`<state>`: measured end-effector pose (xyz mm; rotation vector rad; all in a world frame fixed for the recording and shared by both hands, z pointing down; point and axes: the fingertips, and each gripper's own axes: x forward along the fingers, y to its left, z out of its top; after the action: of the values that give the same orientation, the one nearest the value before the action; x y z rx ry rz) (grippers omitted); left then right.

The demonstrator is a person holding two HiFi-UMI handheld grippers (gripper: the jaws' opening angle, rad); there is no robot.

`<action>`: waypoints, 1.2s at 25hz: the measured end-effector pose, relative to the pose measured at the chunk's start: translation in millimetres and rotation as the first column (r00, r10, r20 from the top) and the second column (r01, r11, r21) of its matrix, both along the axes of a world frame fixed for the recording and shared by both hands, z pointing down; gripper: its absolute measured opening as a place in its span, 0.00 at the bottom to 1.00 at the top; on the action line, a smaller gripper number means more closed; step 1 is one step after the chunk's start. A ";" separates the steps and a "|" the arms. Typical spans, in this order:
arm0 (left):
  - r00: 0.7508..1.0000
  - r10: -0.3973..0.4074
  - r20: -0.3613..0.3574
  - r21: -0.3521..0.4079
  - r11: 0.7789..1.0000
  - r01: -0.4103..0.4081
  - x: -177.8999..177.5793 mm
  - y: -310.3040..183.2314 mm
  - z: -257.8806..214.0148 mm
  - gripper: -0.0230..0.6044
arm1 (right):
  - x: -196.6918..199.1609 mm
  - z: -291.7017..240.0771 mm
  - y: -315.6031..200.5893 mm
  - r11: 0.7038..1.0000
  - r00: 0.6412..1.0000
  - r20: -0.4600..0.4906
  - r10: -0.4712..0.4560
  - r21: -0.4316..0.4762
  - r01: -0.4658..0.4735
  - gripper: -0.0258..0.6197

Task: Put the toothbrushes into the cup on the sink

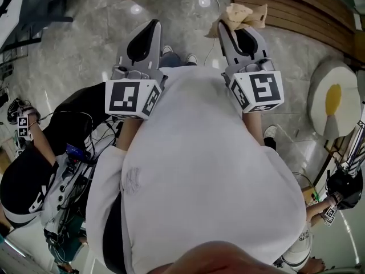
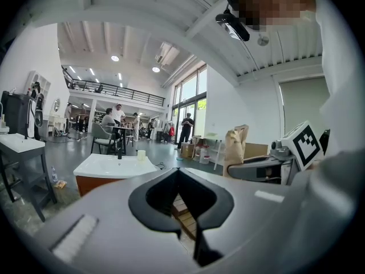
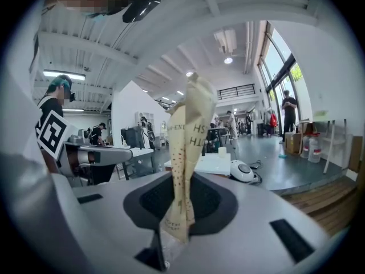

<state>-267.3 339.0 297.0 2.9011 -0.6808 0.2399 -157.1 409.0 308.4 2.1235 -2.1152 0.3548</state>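
Observation:
My right gripper (image 1: pixel 226 24) is shut on a crumpled tan paper wrapper (image 1: pixel 246 15); in the right gripper view the wrapper (image 3: pixel 186 153), dotted and printed, stands up from between the jaws of that gripper (image 3: pixel 181 178). What is inside it is hidden. My left gripper (image 1: pixel 151 24) is held beside it, and its jaws (image 2: pixel 178 171) meet with nothing between them. A white sink (image 2: pixel 116 167) on a wooden cabinet stands far ahead on the floor, with a pale cup (image 2: pixel 141 154) on its far edge. No toothbrush shows in any view.
I look down over a white shirt (image 1: pixel 194 170) at a grey tiled floor. A wooden platform (image 1: pixel 296 7) lies at the upper right and an egg-shaped cushion (image 1: pixel 333 99) at right. People sit or stand at both sides, and others at tables far off.

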 end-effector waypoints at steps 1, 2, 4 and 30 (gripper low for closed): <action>1.000 0.000 0.002 0.000 1.000 0.000 1.6 2.3 0.0 0.01 | 0.6 -0.3 2.5 1.000 1.000 0.007 -0.003 0.005 0.003 0.14; 1.000 0.002 0.001 0.001 1.000 -0.002 2.6 5.5 -0.2 0.01 | 0.6 -0.7 5.6 1.000 1.000 0.012 -0.006 0.010 0.006 0.14; 1.000 0.008 -0.008 0.009 1.000 -0.007 2.9 13.1 -1.7 0.01 | -0.4 -1.6 12.0 1.000 1.000 0.010 -0.011 0.015 0.011 0.14; 0.995 -0.086 -0.041 -0.034 0.996 0.085 24.8 -61.2 -31.3 0.01 | 72.6 -29.1 -42.1 0.997 0.997 0.040 0.066 0.025 -0.067 0.14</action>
<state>-242.5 277.9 265.7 2.8297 -0.7843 0.1764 -84.5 366.9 279.3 2.2234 -2.0856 0.3799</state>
